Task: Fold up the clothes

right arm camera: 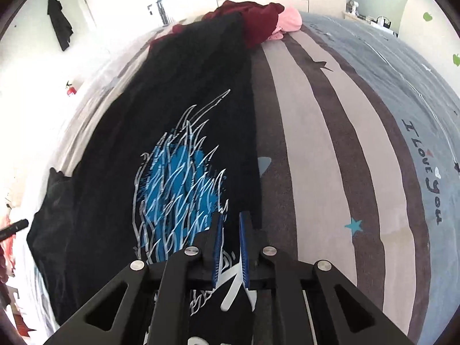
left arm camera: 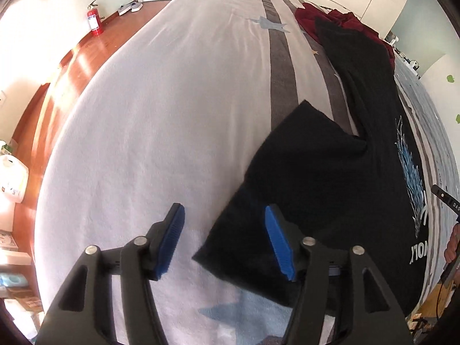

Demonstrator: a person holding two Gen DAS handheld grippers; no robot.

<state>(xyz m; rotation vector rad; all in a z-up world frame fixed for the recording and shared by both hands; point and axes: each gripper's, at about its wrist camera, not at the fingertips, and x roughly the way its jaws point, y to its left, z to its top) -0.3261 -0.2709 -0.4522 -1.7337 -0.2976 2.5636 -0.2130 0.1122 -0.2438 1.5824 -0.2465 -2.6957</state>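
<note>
A black T-shirt [left arm camera: 330, 187] with a blue and white print [right arm camera: 178, 178] lies spread lengthwise on the bed [left arm camera: 158, 115]. Its left sleeve [left arm camera: 310, 132] is folded in over the body. My left gripper [left arm camera: 224, 207] hovers open above the shirt's near left edge, with nothing between its blue pads [left arm camera: 172, 238]. My right gripper [right arm camera: 231, 215] is closed to a narrow slit at the shirt's near right edge, and printed black cloth shows pinched between its pads [right arm camera: 243, 247]. A hand on the right gripper's handle shows at the right rim of the left wrist view.
A dark red garment [right arm camera: 258, 20] and a pink one [right arm camera: 289, 18] are heaped at the far end of the striped bedcover [right arm camera: 330, 143]. Left of the bed runs a wooden floor [left arm camera: 86, 66] with a red fire extinguisher [left arm camera: 95, 23] and clutter along the wall.
</note>
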